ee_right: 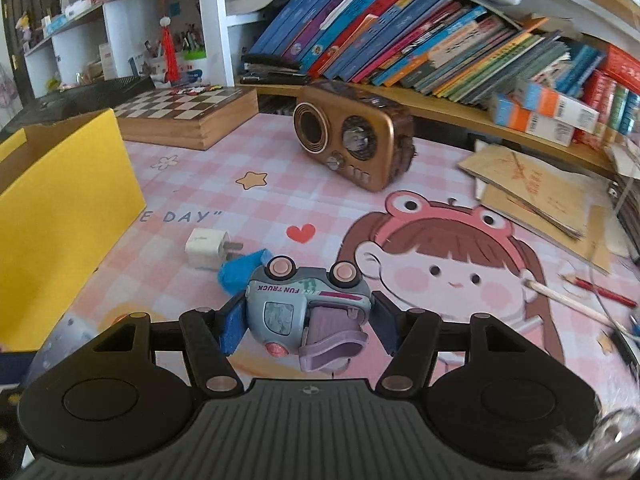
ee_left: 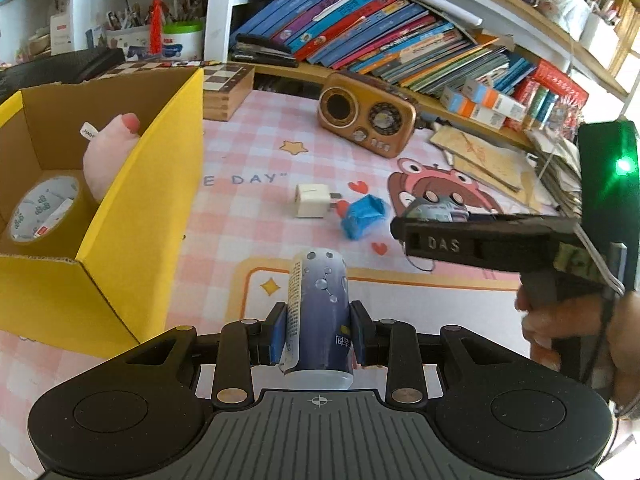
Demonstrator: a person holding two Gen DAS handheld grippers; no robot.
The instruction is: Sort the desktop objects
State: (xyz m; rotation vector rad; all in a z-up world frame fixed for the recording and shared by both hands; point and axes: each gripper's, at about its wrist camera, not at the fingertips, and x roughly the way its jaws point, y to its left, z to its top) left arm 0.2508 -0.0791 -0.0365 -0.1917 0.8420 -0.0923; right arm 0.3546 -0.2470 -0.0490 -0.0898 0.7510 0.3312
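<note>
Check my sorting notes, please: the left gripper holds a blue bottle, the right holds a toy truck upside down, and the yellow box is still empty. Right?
Not quite. The yellow box is not empty: the left wrist view shows a tape roll and a pink plush toy inside. The blue bottle and upside-down toy truck are right.

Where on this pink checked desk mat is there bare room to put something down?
Bare mat lies between the yellow cardboard box, the wooden chessboard box and the brown retro radio, around the star print. The cartoon girl's face is free too. It is crowded by the white charger plug and blue crumpled wrapper, and at the brown paper stack.
</note>
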